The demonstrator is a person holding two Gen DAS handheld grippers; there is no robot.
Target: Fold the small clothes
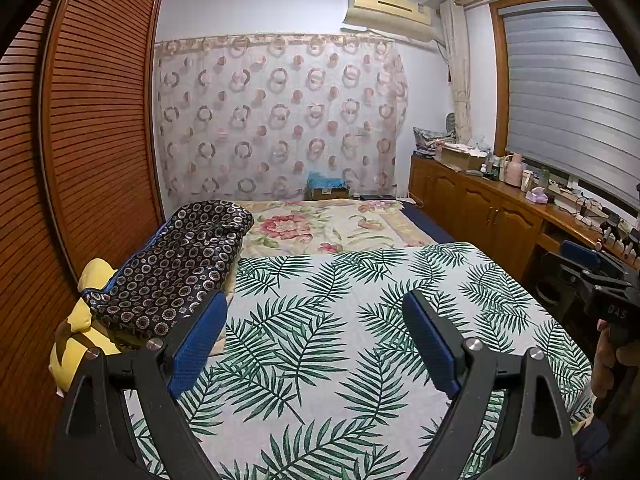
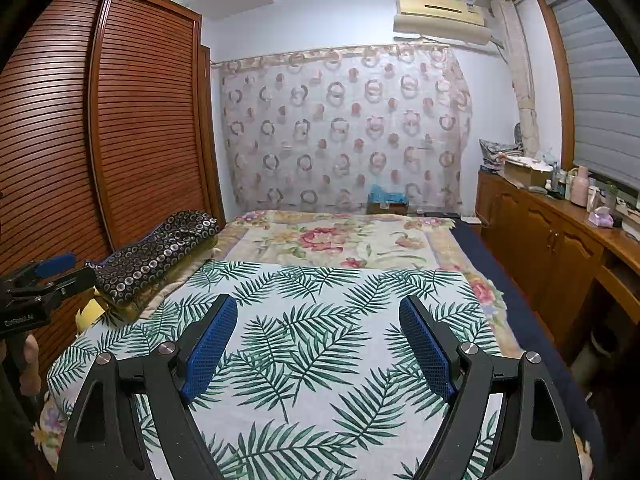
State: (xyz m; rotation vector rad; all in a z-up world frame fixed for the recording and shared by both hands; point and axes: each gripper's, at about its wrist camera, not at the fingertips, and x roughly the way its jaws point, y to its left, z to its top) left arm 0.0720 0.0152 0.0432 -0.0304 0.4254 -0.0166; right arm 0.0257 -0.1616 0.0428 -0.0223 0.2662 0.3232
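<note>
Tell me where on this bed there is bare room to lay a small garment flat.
Freest is the palm-leaf sheet, ahead of both open claws, left claw and right claw. The floral blanket beyond is also bare. The wardrobe side is crowded: a dark circle-print bundle on yellow cushions.

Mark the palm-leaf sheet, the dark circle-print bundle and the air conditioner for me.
palm-leaf sheet [image 1: 320, 320], left wrist view, bare middle between the fingers.
dark circle-print bundle [image 1: 180, 264], left wrist view, its top surface.
air conditioner [image 2: 440, 16], right wrist view, front panel.
</note>
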